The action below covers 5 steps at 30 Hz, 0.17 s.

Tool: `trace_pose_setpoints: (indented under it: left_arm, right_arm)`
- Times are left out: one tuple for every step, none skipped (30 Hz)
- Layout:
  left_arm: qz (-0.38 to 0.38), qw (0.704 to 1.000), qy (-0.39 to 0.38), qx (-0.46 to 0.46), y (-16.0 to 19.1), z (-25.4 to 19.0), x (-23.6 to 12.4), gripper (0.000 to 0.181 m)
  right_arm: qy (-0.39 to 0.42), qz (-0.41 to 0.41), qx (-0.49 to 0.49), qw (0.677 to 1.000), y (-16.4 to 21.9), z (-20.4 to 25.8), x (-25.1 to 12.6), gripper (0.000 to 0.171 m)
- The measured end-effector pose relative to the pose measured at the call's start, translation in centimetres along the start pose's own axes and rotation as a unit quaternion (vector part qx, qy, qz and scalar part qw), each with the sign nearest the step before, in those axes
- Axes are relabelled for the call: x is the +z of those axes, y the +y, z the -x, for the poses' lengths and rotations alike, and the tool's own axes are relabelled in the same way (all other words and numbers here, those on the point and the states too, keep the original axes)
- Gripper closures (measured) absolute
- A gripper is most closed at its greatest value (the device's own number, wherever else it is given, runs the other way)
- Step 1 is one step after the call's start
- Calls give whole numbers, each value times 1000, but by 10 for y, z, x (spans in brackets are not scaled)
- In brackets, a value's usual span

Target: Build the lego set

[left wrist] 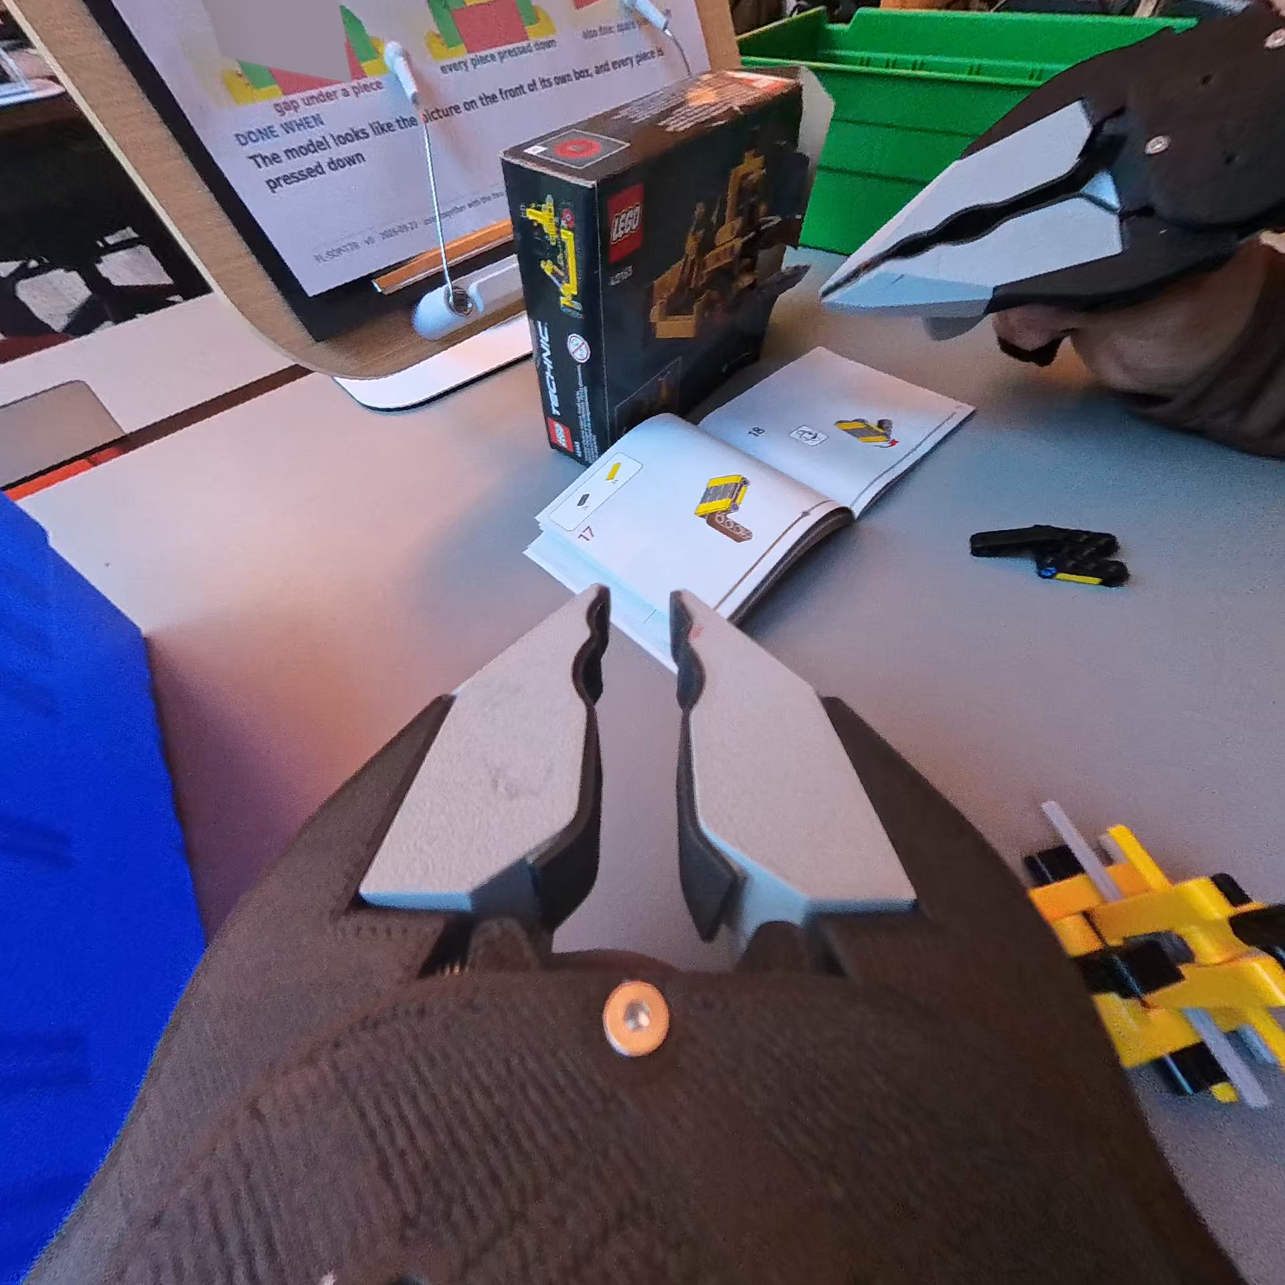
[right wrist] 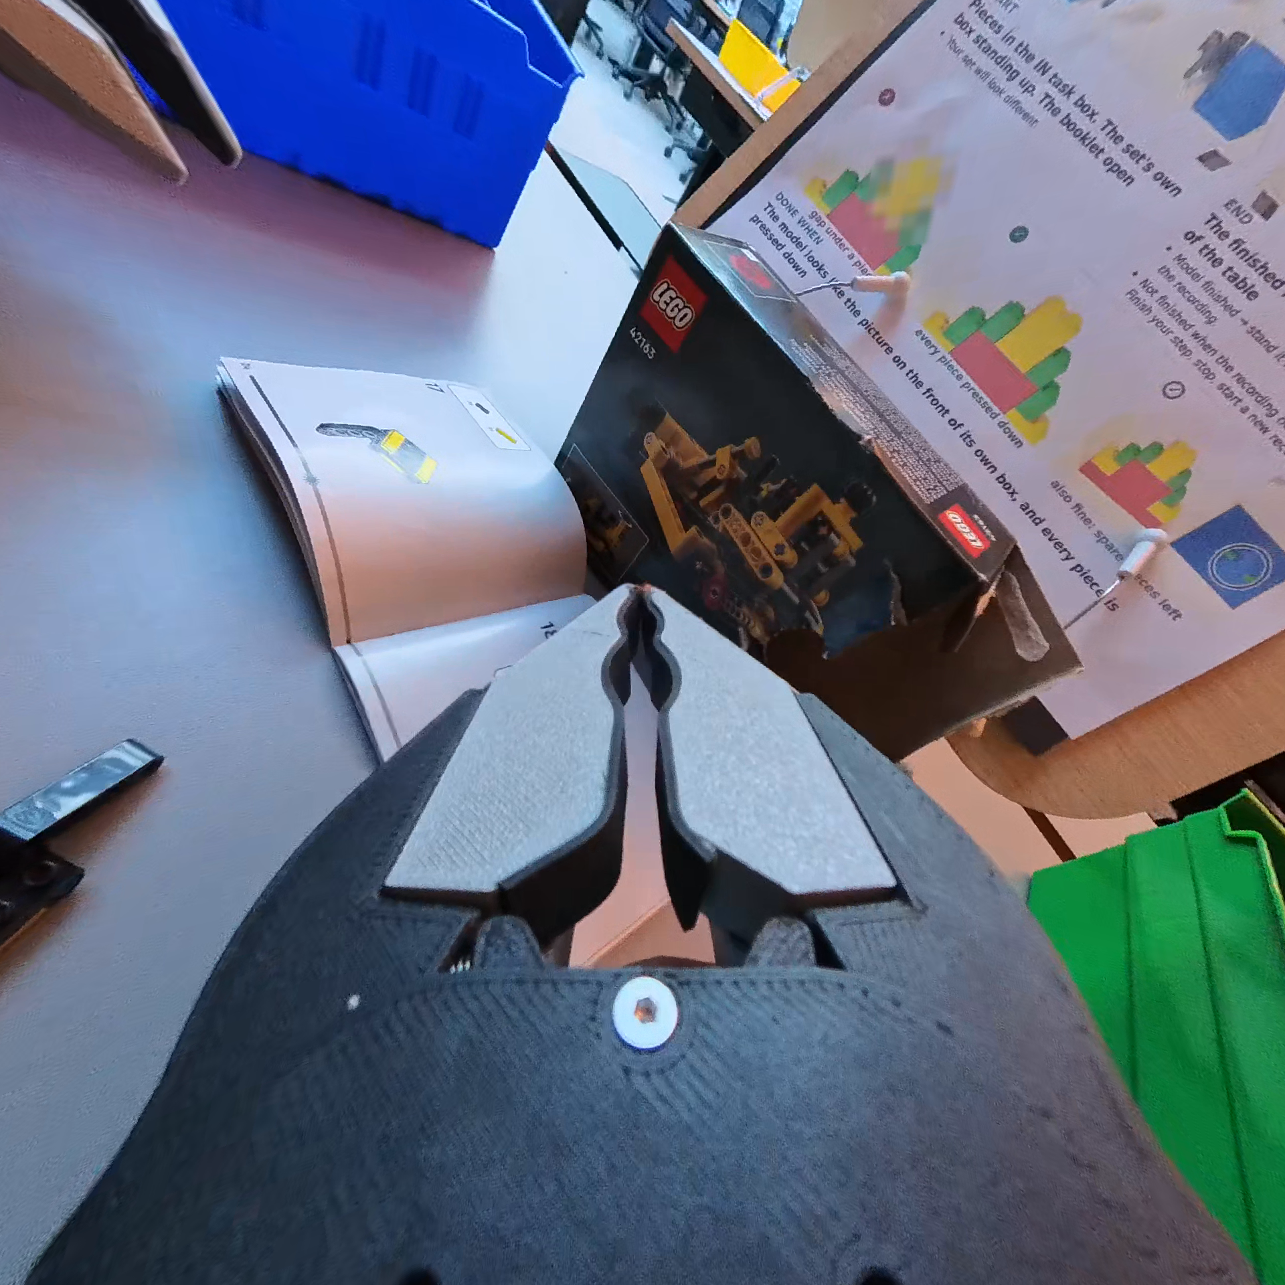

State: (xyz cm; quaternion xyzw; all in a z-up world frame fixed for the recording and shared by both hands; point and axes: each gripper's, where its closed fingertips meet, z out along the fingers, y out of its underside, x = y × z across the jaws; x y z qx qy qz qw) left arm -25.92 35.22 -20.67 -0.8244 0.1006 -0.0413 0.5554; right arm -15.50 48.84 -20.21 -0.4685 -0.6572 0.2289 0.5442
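Note:
My left gripper (left wrist: 641,603) is open and empty, held low over the grey table (left wrist: 348,556) just short of the open instruction booklet (left wrist: 751,487). A partly built yellow and black model (left wrist: 1168,966) lies to its right. A small black assembly (left wrist: 1050,556) lies beyond that. My right gripper (right wrist: 640,591) is shut with nothing visible between its tips, raised over the booklet (right wrist: 417,487) in front of the set's black box (right wrist: 765,473). It also shows in the left wrist view (left wrist: 834,292), at the upper right. The black assembly (right wrist: 76,786) shows at the right wrist view's left edge.
The box (left wrist: 660,264) stands upright behind the booklet. A wooden stand with an instruction sheet (left wrist: 348,139) is behind it. A green bin (left wrist: 939,104) sits at the back right and a blue bin (right wrist: 389,90) at the far side. A hand (left wrist: 1147,348) holds the right gripper.

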Motion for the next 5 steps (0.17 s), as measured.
trace_pose_setpoints:
  left_arm:
    - [1, 1000, -3, 2, 0, 2, 0, 167]
    - [0, 1000, -5, 2, 0, 3, -1, 167]
    - [-2, 1000, -4, -1, -1, 3, -1, 167]
    - [-4, 1000, -2, -5, -1, 3, -2, 167]
    - [-5, 1000, 1, -10, -2, 3, -2, 166]
  right_arm:
    - [-1, -3, 6, 1000, 0, -1, 0, 171]
    - [-7, -6, 16, 1000, 1, -1, 0, 171]
    - [-14, -9, 28, 999, 1, -1, 0, 171]
    - [-21, -13, 38, 999, 1, -1, -1, 171]
    - [-25, -18, 47, 998, 0, -1, -1, 171]
